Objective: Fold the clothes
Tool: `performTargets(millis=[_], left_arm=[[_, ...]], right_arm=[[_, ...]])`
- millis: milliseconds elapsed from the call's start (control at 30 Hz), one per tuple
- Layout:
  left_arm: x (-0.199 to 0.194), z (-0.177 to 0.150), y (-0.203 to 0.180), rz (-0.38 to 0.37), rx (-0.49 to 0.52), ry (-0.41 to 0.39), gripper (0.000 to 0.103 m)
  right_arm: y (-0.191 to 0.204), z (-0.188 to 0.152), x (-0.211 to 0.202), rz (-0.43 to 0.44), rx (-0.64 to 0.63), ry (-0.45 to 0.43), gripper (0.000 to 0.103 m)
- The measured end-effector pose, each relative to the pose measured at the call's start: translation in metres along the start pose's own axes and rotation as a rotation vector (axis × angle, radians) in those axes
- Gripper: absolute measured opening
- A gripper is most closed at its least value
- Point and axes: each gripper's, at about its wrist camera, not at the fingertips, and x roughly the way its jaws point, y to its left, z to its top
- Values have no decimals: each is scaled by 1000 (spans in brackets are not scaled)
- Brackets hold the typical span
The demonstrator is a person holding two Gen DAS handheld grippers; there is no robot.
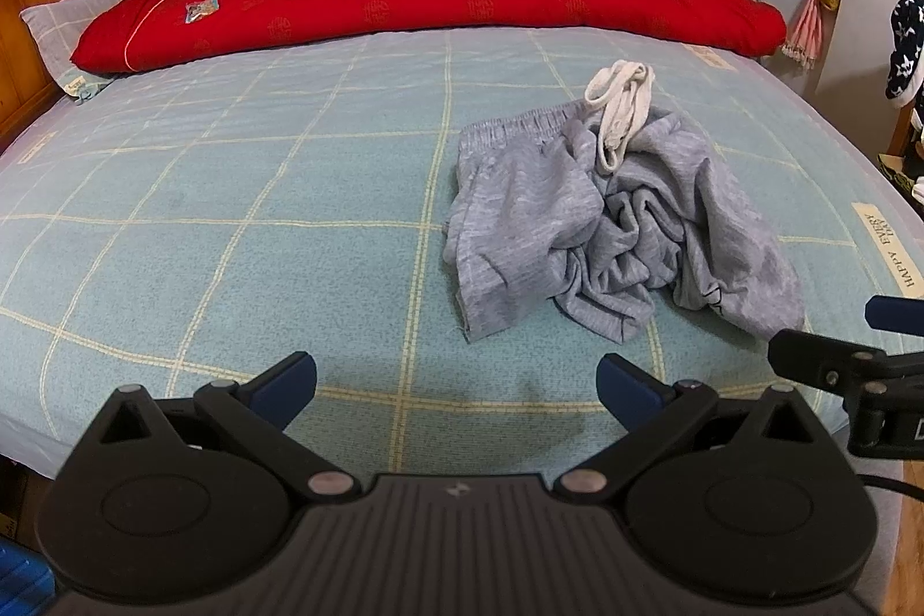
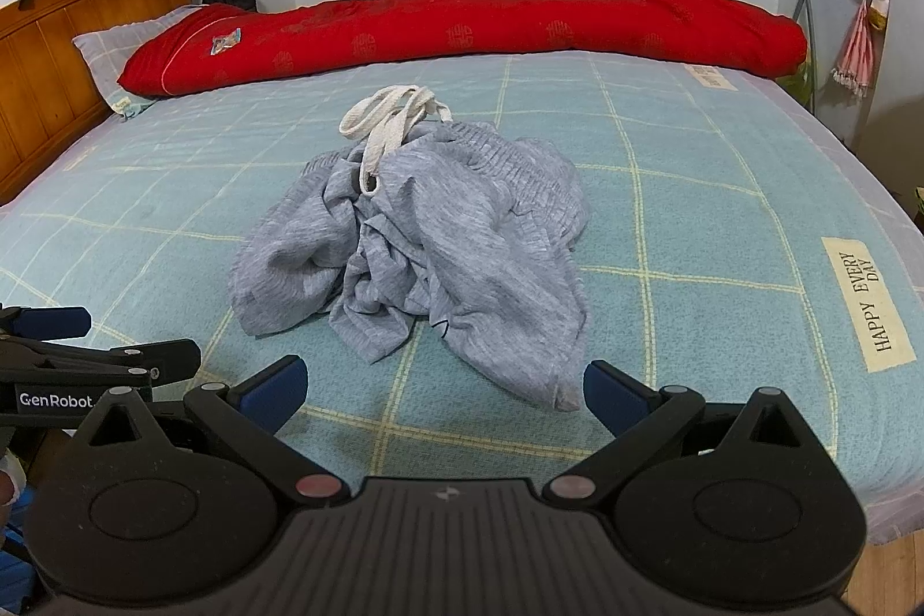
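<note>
Jaws first: your left gripper (image 1: 456,385) hangs released over the near edge of the bed (image 1: 231,235), fingers spread wide with nothing between them, and your right gripper (image 2: 444,388) is the same, splayed and empty. Each shows at the side of the other's view, so you hold them close side by side.

Just beyond the right gripper's fingertips lies the grey garment (image 2: 416,258), a crumpled heap on the green checked sheet, near the middle of the bed and a little right of your left gripper. Its nearest hem seems almost to reach the right gripper's right finger, though apart from it. On the far side of the heap an elastic waistband shows, and a white drawstring (image 2: 392,119) loops up over it (shorts or joggers, by the look; the pile hides the legs).

Judging from this, folding has not begun: you are at the approach. The next move calls for finding two edges, likely the waistband corners, pinching one in each gripper, and spreading the cloth flat before any fold.

Far behind, a red quilt (image 1: 427,10) runs along the bed's far side.
</note>
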Motion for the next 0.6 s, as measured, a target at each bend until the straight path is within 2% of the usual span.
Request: performTargets(millis=[600], left_arm=[[18, 13, -1, 2, 16, 14, 102]], right_arm=[[-9, 7, 14, -18, 15, 26, 103]])
